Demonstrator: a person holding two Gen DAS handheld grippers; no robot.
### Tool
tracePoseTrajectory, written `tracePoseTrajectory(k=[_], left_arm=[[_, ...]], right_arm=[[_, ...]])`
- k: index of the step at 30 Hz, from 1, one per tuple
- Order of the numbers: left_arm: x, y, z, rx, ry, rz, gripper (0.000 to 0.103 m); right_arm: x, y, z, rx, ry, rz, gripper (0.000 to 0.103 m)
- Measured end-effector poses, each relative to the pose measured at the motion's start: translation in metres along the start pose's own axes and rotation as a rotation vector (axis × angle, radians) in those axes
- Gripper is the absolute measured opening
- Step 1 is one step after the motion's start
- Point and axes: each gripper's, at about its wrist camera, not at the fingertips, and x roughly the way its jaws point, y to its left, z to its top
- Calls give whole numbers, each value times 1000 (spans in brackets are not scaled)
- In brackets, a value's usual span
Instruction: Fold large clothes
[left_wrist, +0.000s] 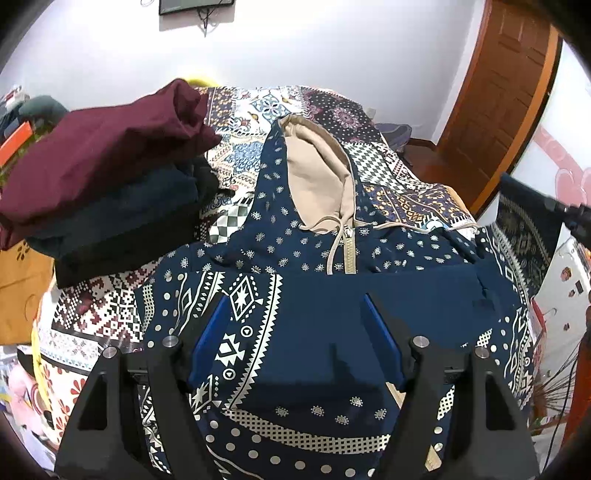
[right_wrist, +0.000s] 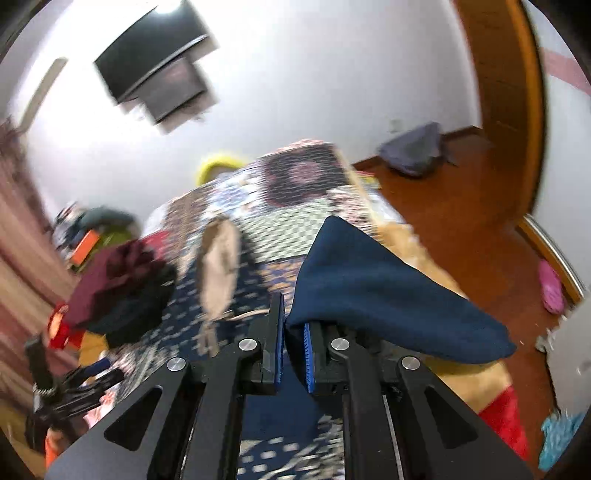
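Note:
A navy hoodie (left_wrist: 317, 258) with white tribal print and a beige-lined hood (left_wrist: 317, 173) lies face up on the bed, zipper toward me. My left gripper (left_wrist: 293, 299) hovers open just above its folded lower part, and its blue pads (left_wrist: 208, 328) touch nothing. My right gripper (right_wrist: 293, 325) is shut on a plain navy fold of the hoodie (right_wrist: 369, 280), which is lifted off the bed and drapes over the right finger. The right wrist view is blurred by motion. In the left wrist view that lifted, printed cloth (left_wrist: 521, 225) hangs at the right edge.
A stack of folded clothes (left_wrist: 103, 177), maroon over navy over black, sits on the left of the patterned bed cover (left_wrist: 388, 162). Past the bed are a wooden floor (right_wrist: 461, 192) with a grey cloth (right_wrist: 413, 151), a pink slipper (right_wrist: 550, 288) and a wooden door (left_wrist: 495, 92).

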Motion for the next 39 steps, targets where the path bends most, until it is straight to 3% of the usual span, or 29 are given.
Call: tracePoseTrajectory(k=[5,10,16,19,22,26,29,35,39], left_arm=[[-4,-3,-5,15,-4,-9,72],[-3,-2,-13,17,11,-13,72],[-1,0,-20,9,26,-17,72],[3,-1,-21,6,37,-21,72],[5,-4,-22,11,43,-24,72],[6,-11,-21,26,39,-21,72],[6,-16,-20,40,32,-22,72],[10,-26,-19,63,37,-39,72],[15,-28,-19,65,46,-42,72]], right_arm=[[29,34,-27,-59,103,69,8],[71,40,-60,-83,265,49,8],[77,38,-78,-74,364,38,13],[61,34,-72,-45,345,68,22],[41,31,-59,-52,279,40,42],[15,12,-44,-7,187,-5,46],[3,-15,-33,78,131,-51,59],[18,-70,-37,224,177,-124,60],[41,-100,-49,345,241,-106,60]])
